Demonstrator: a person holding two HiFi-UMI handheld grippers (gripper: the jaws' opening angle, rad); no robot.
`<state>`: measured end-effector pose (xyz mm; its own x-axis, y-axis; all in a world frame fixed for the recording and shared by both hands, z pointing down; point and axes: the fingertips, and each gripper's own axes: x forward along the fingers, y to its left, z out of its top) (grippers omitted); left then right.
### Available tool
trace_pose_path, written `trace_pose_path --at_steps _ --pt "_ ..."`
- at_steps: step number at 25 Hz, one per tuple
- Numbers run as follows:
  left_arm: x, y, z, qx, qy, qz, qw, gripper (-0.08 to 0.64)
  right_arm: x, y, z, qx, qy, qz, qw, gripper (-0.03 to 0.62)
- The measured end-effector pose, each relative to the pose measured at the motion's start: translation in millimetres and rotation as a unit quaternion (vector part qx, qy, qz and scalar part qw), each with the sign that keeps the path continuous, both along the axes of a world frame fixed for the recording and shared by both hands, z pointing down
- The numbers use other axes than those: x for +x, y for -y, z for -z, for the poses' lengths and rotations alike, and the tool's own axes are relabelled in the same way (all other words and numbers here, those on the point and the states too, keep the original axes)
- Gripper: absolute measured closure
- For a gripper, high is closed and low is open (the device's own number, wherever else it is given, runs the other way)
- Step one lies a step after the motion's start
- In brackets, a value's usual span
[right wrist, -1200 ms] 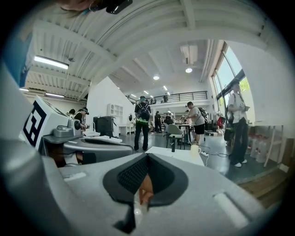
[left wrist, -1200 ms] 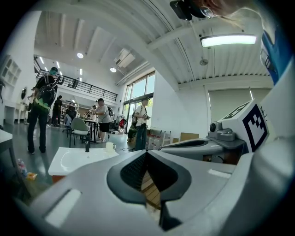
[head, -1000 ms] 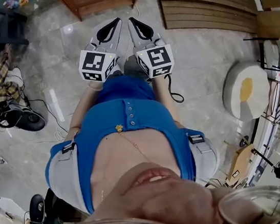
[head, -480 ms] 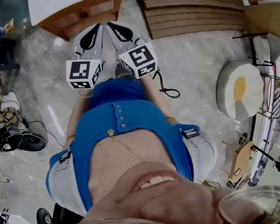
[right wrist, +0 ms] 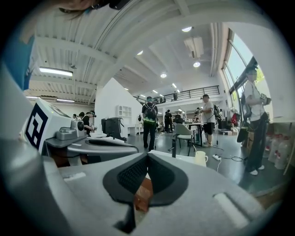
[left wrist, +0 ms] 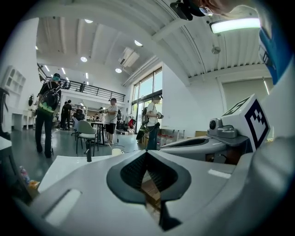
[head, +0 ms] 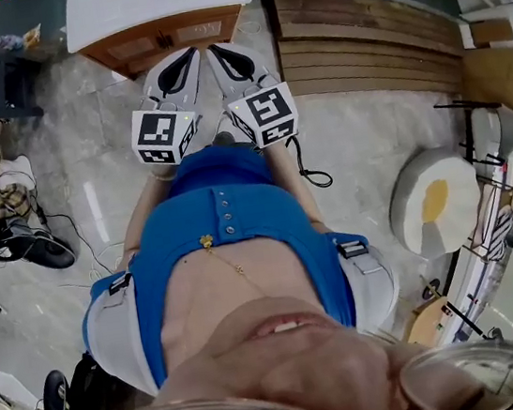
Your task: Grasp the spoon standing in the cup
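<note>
Spoon [right wrist: 195,148]: only a thin handle showed, sticking up past the rim of the pale cup [right wrist: 200,158], too small to read more. The cup stood on the white table [right wrist: 182,159], near a dark upright post [right wrist: 174,148]. In the head view the cup was a small dot toward the table's far side, w/ a wooden cabinet [head: 172,39] under the top.

Both claws hung well short of the table, side by side and pointed at it. The right gripper [right wrist: 147,154] had its pads pressed together at the tips, nothing btwn them. Same for the left gripper [left wrist: 146,153]: closed tip to tip and empty. People were standing further back in the hall.

Task looked not yet begun; approach first.

Risks, as I judge them:
- Reaching in w/ the pads closed would just shove the handle or tip the cup, so open up before closing in.
- The handle is thin and probably loose, so an off-centre pinch could make it swing round the rim.
- The post is close by, so a wide approach could clip it.
</note>
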<state>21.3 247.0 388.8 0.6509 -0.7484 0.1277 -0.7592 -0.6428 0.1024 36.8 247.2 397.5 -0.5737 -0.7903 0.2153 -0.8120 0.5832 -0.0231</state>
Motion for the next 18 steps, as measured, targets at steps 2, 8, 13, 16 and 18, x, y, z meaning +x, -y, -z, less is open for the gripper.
trace_pose_path --at_steps 2,8,13,16,18 --pt "6 9 -1 -0.001 0.003 0.006 1.0 0.568 6 9 0 0.002 0.002 0.006 1.0 0.594" --pt "28 37 -4 0.0 0.003 0.02 0.9998 0.569 30 34 -1 0.004 0.003 0.017 1.0 0.594" --pt "43 51 -9 -0.009 -0.002 0.029 0.9995 0.569 43 50 -5 -0.005 0.005 0.035 0.999 0.594" --pt "44 63 -14 -0.02 -0.001 0.034 0.9992 0.568 43 62 -9 -0.018 0.012 0.042 0.999 0.594" --pt "43 70 -16 -0.027 0.002 0.038 0.9989 0.568 42 68 -11 -0.021 0.017 0.042 0.999 0.593"
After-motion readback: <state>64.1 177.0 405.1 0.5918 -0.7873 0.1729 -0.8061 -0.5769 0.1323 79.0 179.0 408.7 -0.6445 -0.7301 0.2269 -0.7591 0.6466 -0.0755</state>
